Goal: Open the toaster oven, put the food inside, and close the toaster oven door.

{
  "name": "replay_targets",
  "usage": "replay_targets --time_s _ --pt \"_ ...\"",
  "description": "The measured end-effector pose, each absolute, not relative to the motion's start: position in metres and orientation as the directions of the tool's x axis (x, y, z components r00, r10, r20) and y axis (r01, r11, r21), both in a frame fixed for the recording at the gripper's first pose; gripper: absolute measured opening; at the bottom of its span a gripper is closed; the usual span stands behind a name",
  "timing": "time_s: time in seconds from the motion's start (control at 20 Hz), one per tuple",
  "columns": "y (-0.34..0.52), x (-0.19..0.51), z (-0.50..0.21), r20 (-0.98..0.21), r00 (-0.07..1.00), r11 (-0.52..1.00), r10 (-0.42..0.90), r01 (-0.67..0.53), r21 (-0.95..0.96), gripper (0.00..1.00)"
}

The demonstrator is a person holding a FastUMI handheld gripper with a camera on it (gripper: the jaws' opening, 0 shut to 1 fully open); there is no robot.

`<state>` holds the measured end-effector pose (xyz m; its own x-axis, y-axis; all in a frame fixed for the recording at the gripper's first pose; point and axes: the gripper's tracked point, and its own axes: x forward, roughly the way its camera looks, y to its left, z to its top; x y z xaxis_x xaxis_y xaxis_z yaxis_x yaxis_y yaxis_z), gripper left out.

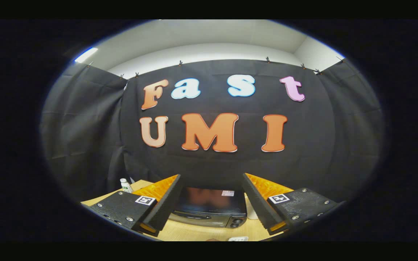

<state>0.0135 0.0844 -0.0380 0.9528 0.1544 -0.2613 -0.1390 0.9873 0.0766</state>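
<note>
Spread wide and holding nothing, my claw (210, 203) hangs above the boxy black glossy-topped toaster oven (209, 206) on the pale wooden table (194, 232) — rigid, likely heavy, its door best taken by the front handle.

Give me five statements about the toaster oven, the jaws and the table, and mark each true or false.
1. The gripper has its jaws spread apart. True.
2. The toaster oven sits ahead, seen between the jaws. True.
3. The jaws are clamped on the toaster oven. False: they hold nothing and are clear of it.
4. A small white bottle stands on the table beyond the left jaw. True.
5. The toaster oven sits on the floor. False: it rests on the wooden table.
</note>
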Motion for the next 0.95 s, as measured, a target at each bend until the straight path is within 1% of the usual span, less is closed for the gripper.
replay_targets --time_s 0.3,0.95 --pt "0.070 0.009 -0.003 -0.187 0.973 0.991 0.136 -0.133 0.029 0.98" --pt "0.060 0.002 0.028 -0.136 0.981 0.989 0.138 -0.130 0.067 0.98"
